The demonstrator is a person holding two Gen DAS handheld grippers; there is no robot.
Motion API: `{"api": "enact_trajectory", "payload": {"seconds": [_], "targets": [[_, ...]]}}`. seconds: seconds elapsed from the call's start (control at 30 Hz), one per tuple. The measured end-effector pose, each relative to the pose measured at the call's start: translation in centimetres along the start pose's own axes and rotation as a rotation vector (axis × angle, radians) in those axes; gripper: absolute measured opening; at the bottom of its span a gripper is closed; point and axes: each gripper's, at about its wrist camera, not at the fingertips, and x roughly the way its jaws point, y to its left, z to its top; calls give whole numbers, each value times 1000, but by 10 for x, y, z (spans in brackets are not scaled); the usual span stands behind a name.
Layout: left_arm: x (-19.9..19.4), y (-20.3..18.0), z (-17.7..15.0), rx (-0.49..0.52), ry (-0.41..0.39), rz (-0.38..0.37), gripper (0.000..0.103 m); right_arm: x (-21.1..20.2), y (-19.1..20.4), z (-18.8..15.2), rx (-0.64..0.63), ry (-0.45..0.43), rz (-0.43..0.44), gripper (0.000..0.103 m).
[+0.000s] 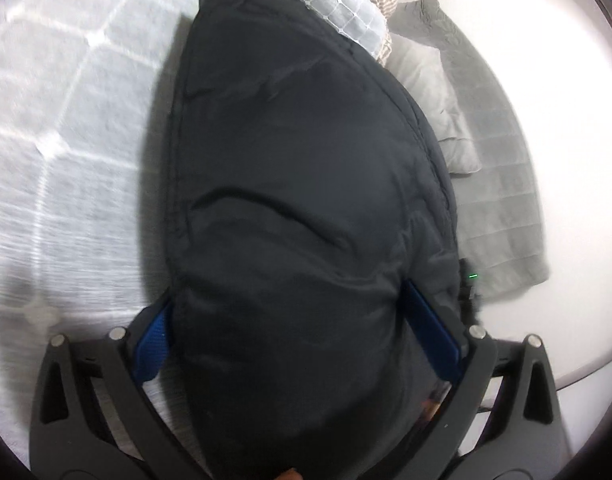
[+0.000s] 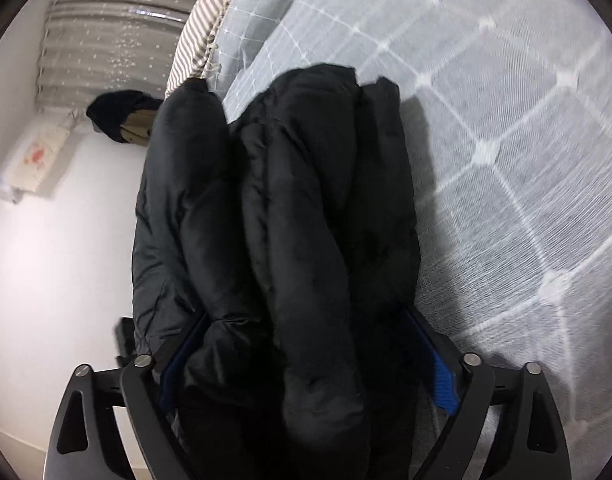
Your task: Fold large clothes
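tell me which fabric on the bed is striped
The brown-and-white striped cloth at the bed's far edge, beside the grey quilt. The quilt bears a white grid instead, and the black jacket is plain.

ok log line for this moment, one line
task: fold large clothes | black jacket on grid bedspread | left gripper: wide, jacket between | right gripper: wide, jacket between

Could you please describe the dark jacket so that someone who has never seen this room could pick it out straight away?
Find the bed with the pale grey checked cover. Along its edge beside the white floor lies a bulky black padded jacket, reaching between both sets of tongs. It is the only dark, puffy item there; the striped cloth and grey rug nearby are light and flat.
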Motion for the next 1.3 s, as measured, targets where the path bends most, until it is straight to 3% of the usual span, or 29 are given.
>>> {"api": "enact_trajectory", "payload": {"seconds": [0.1, 0.2, 0.43, 0.6, 0.77, 0.9, 1.03, 1.1, 1.17, 1.23, 1.27, 1.3], "targets": [[0, -3, -2, -6, -4, -13, 102, 7, -9, 2, 15, 10, 71, 99], [1, -21, -7, 55, -20, 16, 102, 7, -6, 0, -3, 6, 103, 95], [6, -77, -19, 267, -59, 86, 102, -12, 6, -4, -51, -35, 252, 66], [20, -116, -16, 372, -65, 39, 102, -54, 17, -9, -125, -146, 299, 64], [50, -157, -6, 442, -60, -47, 101, -106, 26, -19, -200, -300, 279, 64], [79, -194, -2, 524, -46, -91, 101, -152, 24, -26, -252, -442, 223, 64], [116, -220, 8, 565, -39, -115, 101, -188, 4, -24, -225, -581, 132, 64], [135, -220, 14, 556, -36, -55, 101, -192, -10, -23, -175, -622, 52, 66], [161, -214, 21, 540, -24, 79, 101, -190, -32, -17, -66, -621, -70, 73], [177, -206, 23, 535, -19, 188, 101, -180, -55, -10, 75, -577, -301, 82], [179, -204, 22, 540, -24, 199, 101, -178, -65, -10, 111, -567, -355, 83], [179, -205, 22, 539, -30, 207, 101, -179, -69, -11, 118, -565, -342, 84]]}}
